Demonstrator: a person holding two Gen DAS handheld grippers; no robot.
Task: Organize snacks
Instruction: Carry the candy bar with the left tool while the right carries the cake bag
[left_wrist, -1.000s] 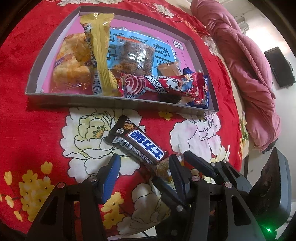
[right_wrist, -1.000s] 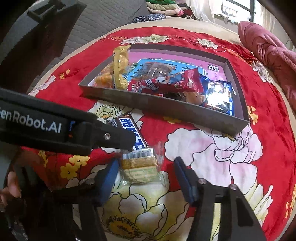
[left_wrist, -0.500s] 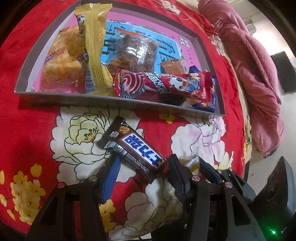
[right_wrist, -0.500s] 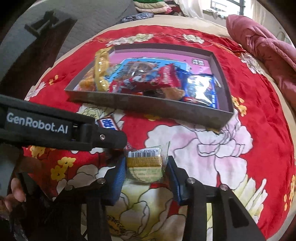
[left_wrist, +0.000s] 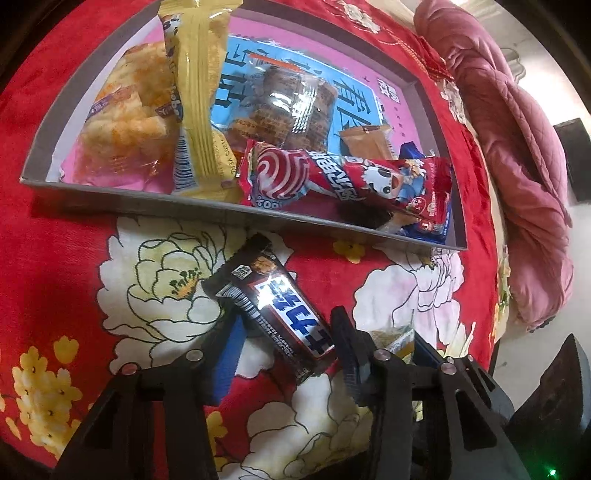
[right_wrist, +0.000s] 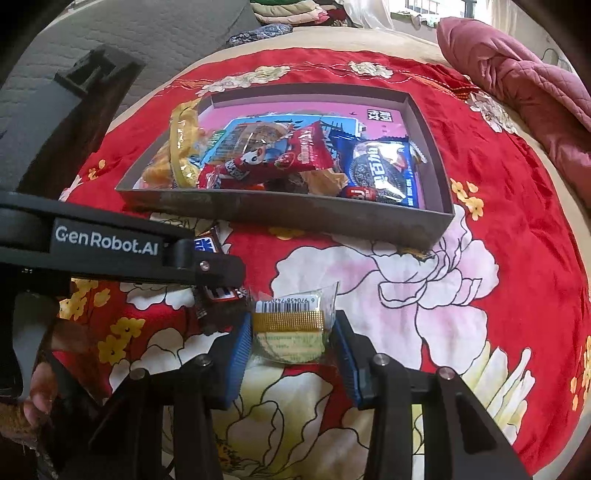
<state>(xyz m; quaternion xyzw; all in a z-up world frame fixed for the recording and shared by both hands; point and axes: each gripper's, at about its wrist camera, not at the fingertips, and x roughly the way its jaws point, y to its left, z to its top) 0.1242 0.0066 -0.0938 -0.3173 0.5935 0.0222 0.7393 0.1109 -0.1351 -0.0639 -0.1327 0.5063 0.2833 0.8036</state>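
A dark chocolate bar with a blue label (left_wrist: 275, 310) lies askew between the fingers of my left gripper (left_wrist: 286, 347), which is closed around its near end; it looks lifted off the red flowered cloth. My right gripper (right_wrist: 291, 338) is shut on a small clear packet with a gold band and a round biscuit (right_wrist: 290, 328). A grey shallow box (left_wrist: 122, 197) with a pink floor holds several snacks: a yellow pack (left_wrist: 195, 92), a red pack (left_wrist: 343, 181), a blue cookie pack (right_wrist: 382, 173). The box also shows in the right wrist view (right_wrist: 280, 214).
A red flowered cloth (right_wrist: 498, 206) covers the bed. A pink quilt (left_wrist: 517, 147) is bunched at the far right. The left gripper's arm (right_wrist: 110, 247) crosses the left of the right wrist view. The bed's edge runs close behind both grippers.
Both grippers moved in and closed: the left around the chocolate bar, the right onto the biscuit packet. The chocolate bar has shifted toward the box.
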